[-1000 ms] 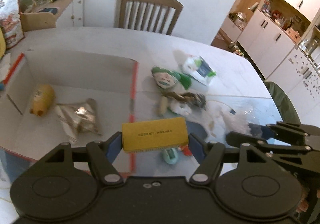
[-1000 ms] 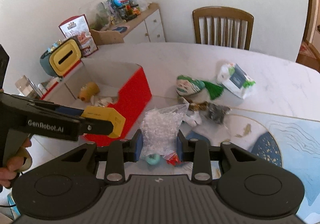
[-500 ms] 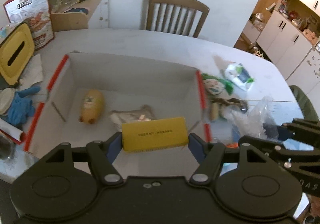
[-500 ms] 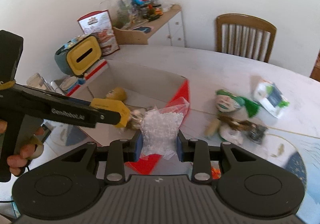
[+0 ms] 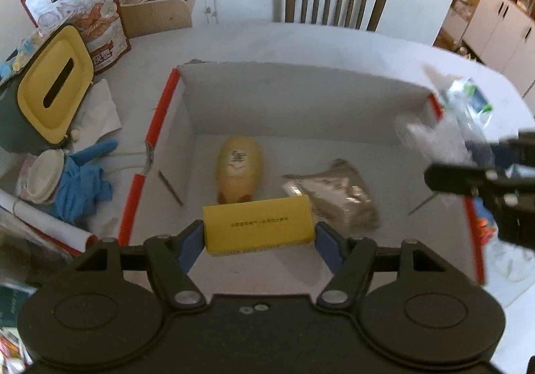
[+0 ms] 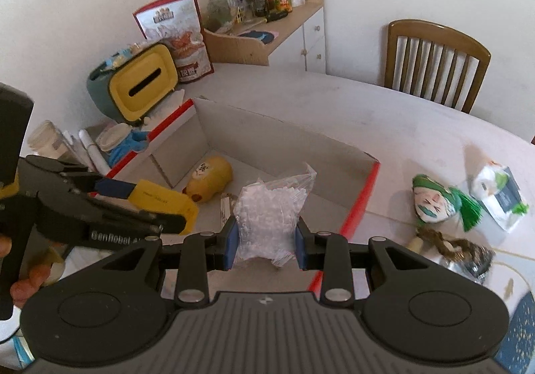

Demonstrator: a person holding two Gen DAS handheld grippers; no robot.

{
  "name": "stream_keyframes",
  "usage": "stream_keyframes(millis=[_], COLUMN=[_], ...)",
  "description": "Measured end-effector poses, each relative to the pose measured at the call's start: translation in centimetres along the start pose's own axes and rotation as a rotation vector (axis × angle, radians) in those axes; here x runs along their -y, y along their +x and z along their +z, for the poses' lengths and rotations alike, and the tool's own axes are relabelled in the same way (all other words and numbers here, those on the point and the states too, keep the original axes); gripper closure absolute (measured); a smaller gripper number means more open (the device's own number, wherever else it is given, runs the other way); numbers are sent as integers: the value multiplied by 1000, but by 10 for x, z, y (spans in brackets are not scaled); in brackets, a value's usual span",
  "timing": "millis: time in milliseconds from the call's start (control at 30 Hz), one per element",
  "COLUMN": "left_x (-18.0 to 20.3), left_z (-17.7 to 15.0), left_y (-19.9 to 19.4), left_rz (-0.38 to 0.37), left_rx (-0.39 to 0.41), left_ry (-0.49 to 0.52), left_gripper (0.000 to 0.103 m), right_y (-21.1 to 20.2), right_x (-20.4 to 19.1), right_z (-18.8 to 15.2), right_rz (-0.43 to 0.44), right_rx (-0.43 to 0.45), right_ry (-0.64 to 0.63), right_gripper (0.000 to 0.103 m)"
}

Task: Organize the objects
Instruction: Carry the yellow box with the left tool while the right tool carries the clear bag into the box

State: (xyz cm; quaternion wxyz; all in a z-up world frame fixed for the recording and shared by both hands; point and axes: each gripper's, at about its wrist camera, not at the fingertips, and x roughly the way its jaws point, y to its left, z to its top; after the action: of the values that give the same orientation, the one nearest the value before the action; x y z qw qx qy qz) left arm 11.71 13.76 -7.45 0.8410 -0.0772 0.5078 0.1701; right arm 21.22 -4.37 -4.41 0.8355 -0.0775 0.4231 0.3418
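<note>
My left gripper is shut on a yellow box and holds it above the open cardboard box with red edges. My right gripper is shut on a clear bag of white pellets, also above the box. Inside the box lie a yellow plush toy and a silvery packet. In the right wrist view the left gripper with the yellow box sits to the left, and the plush toy lies behind it.
Left of the box are a yellow tissue holder, blue gloves and a snack bag. Right of the box on the table lie a green mask, a wipes pack and a small pile. A chair stands behind.
Both grippers have moved left with their loads, from over the loose items on the table to over the open box. Their grips have not changed.
</note>
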Motion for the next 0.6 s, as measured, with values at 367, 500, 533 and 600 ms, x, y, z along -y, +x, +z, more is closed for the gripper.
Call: stream_keyframes(millis=[367,500,533,600], left_x=[-1,-3,-2,-1], left_z=[10,11,11,11], left_y=[32,44,45,48], left_rz=[27,25,25,20], left_rx=[-66,-100,-103,-114], left_ry=[83,91,100,111], left_gripper=[33,33,33,33], right_y=[81,107,112,120], right_x=[-17,-23,-25,-28], right_z=[32,36,36,38], right_rz=[-40,-43,-47,-44], right_rx=[-87,-123,-130,-143], right_ry=[-1,10,8,11], right_gripper=[70,70,70,70])
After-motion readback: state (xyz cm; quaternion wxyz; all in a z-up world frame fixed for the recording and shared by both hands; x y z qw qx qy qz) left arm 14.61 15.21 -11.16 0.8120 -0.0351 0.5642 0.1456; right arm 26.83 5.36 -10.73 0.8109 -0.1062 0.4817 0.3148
